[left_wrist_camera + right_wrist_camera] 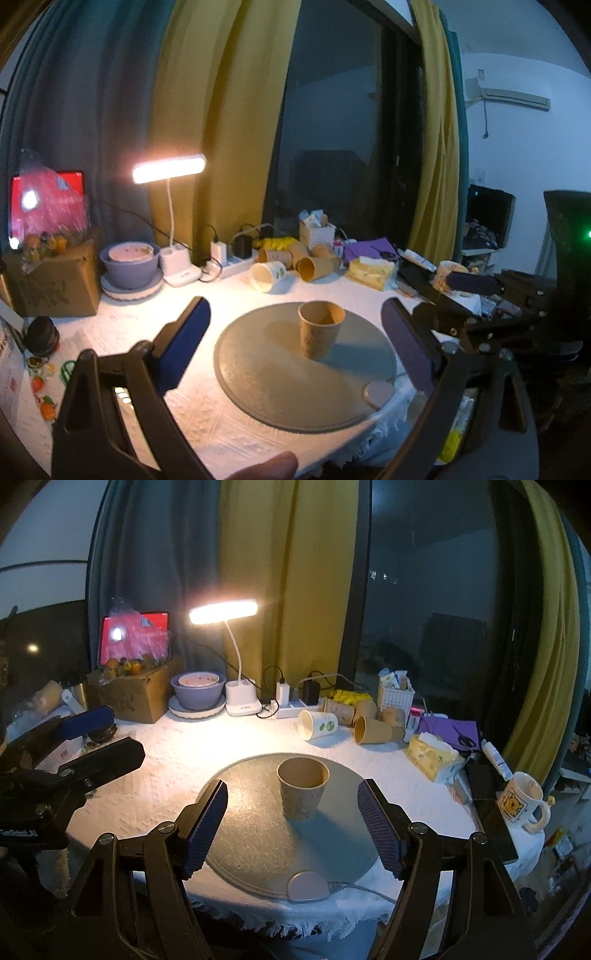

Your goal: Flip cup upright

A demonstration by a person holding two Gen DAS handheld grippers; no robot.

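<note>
A brown paper cup (320,334) stands upright, mouth up, on a round grey mat (258,376). It also shows in the right wrist view (303,792) on the same mat (251,834). My left gripper (295,328) is open, its blue pads wide apart, held short of the cup. My right gripper (293,812) is open too, with the cup standing beyond and between its pads, untouched. The left gripper also shows at the left edge of the right wrist view (96,734). The right gripper shows at the right of the left wrist view (476,291).
At the back of the table lie several paper cups on their sides (347,720), a lit desk lamp (223,611), a power strip (291,710), a purple bowl (198,694), a cardboard box (136,694) and a tissue pack (432,755). A mug (522,799) stands at the right edge.
</note>
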